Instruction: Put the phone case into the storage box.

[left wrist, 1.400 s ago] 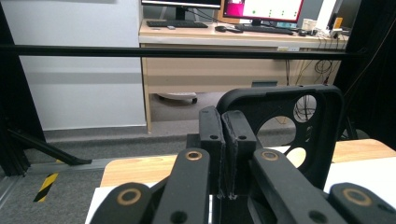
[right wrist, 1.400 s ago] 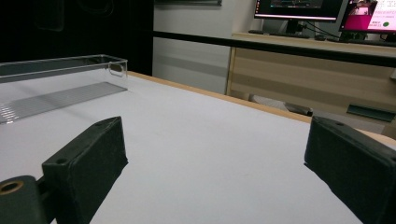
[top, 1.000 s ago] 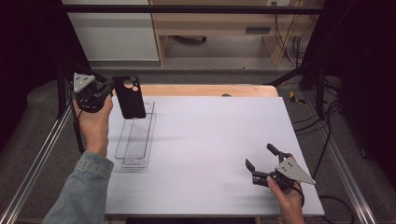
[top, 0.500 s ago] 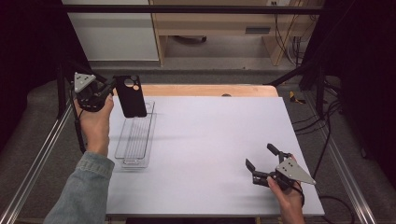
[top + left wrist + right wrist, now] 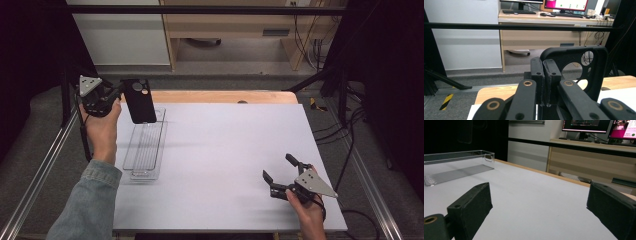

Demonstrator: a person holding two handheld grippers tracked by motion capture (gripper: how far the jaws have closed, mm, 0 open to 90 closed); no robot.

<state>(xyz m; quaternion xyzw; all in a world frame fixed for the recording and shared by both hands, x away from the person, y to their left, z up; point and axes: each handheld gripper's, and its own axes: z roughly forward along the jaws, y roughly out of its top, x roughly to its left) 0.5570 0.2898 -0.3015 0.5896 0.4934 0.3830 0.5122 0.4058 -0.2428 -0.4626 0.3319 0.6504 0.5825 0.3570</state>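
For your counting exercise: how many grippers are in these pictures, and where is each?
2. The left gripper is raised at the table's far left corner, shut on a black phone case above the clear tray. The right gripper sits open near the front right.

Left gripper [image 5: 117, 94] up at table's [image 5: 225, 150] far-left corner, fingers [image 5: 550, 75] pinched on edge of phone case [image 5: 139, 100], case hanging right of fingers, above far end of clear tray [image 5: 145, 150]. Tray lies on table, running from below those fingers back toward person. Right gripper [image 5: 281, 169] near-right on table, fingers [image 5: 471, 205] spread apart, nothing between, tray well off beyond them.
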